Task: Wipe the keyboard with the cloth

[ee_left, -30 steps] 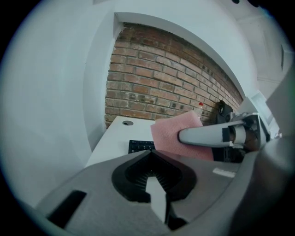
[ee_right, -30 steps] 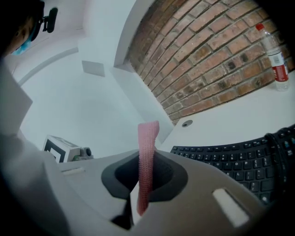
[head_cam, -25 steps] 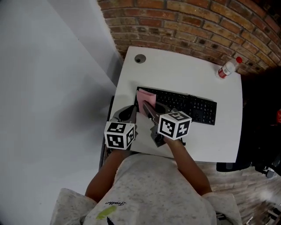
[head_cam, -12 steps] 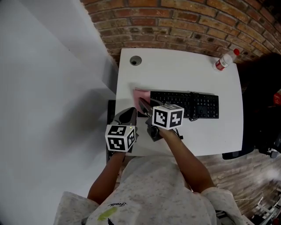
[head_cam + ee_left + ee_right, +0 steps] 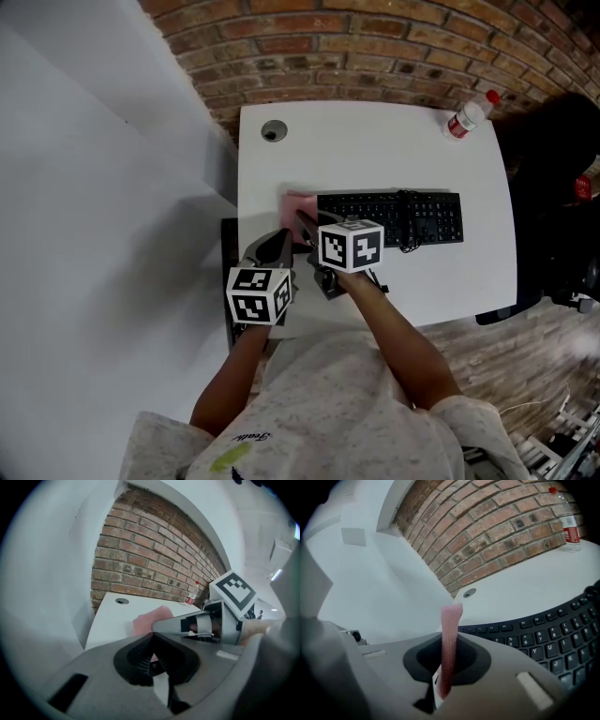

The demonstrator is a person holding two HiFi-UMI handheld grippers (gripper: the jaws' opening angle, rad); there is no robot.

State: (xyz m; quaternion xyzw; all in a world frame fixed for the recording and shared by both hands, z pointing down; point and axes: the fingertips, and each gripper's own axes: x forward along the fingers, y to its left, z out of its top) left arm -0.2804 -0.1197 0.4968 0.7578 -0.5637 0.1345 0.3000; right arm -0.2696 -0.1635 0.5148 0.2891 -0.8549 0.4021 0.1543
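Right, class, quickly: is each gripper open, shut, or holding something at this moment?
Left gripper: shut, nothing between its jaws.
Right gripper: shut on the pink cloth.

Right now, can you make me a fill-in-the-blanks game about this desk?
The right gripper pinches a cloth that is ____.
The cloth is at the ____ end of the keyboard.
The plastic bottle on the white table has a ____ cap.
Missing words: pink, left, red.
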